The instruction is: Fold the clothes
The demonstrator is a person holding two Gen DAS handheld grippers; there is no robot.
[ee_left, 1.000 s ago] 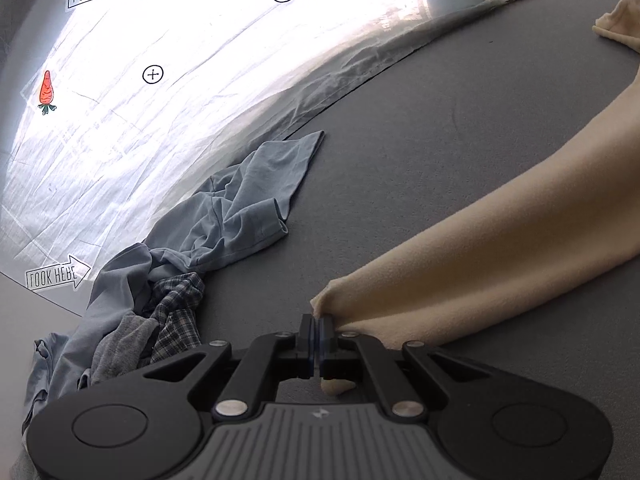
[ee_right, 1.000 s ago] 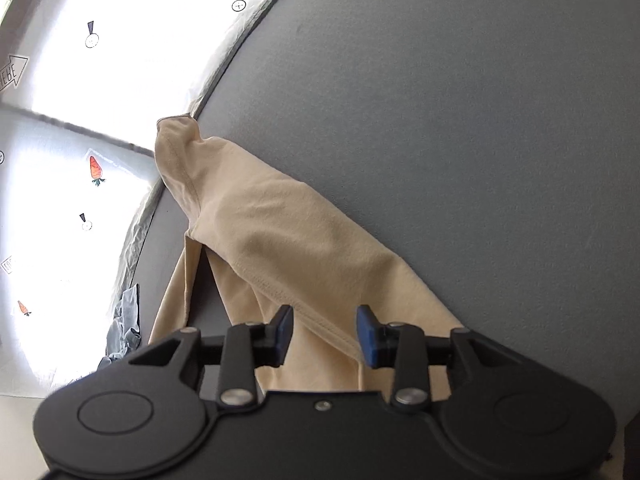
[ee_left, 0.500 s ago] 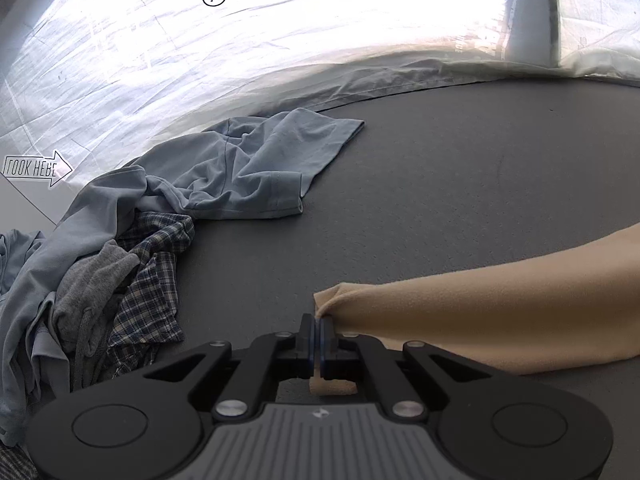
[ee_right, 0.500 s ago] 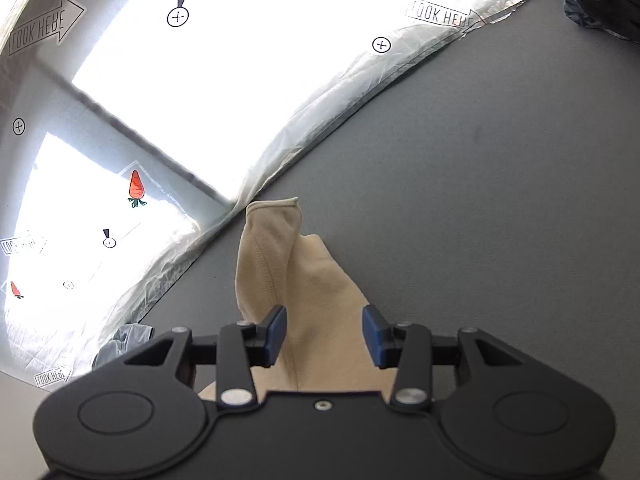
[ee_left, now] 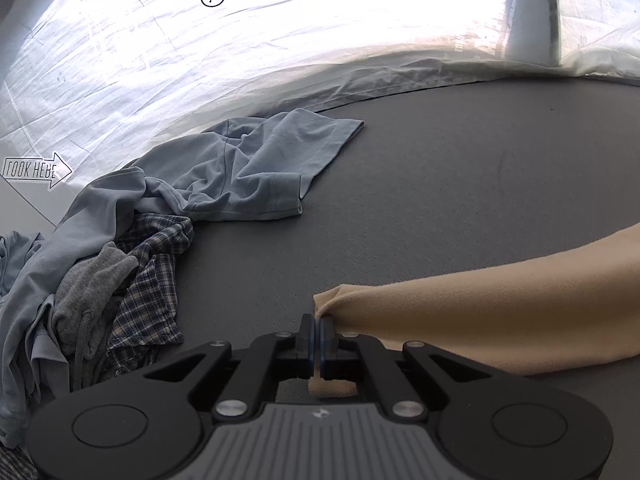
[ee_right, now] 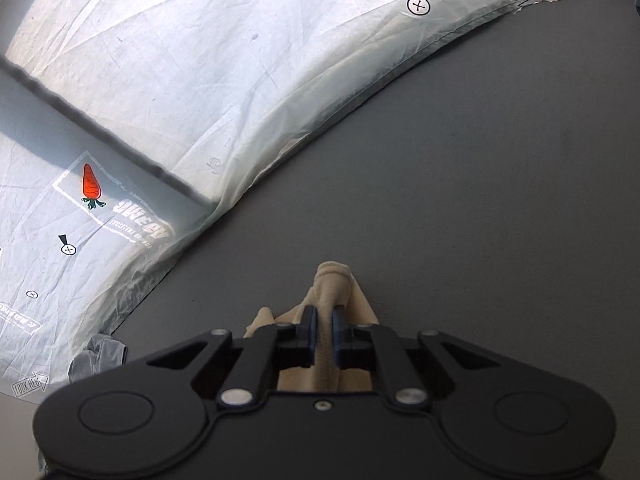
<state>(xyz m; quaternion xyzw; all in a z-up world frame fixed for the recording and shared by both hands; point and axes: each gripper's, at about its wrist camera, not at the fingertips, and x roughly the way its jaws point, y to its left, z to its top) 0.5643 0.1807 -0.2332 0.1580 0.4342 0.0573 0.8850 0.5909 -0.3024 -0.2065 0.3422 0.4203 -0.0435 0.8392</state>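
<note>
- We see the beige garment [ee_left: 500, 312]: soft matt knit cloth.
- Dark grey table mat [ee_left: 460, 184]: matt, felt-like.
- White sheet [ee_right: 224, 80]: creased, thin, slightly glossy.
- Left gripper [ee_left: 319, 332]: matt black plastic, shiny metal rivets.

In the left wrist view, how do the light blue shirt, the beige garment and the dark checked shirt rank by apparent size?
1. Light blue shirt.
2. Beige garment, though it is nearer and runs out of frame, so these two are uncertain.
3. Dark checked shirt, partly buried.
</note>
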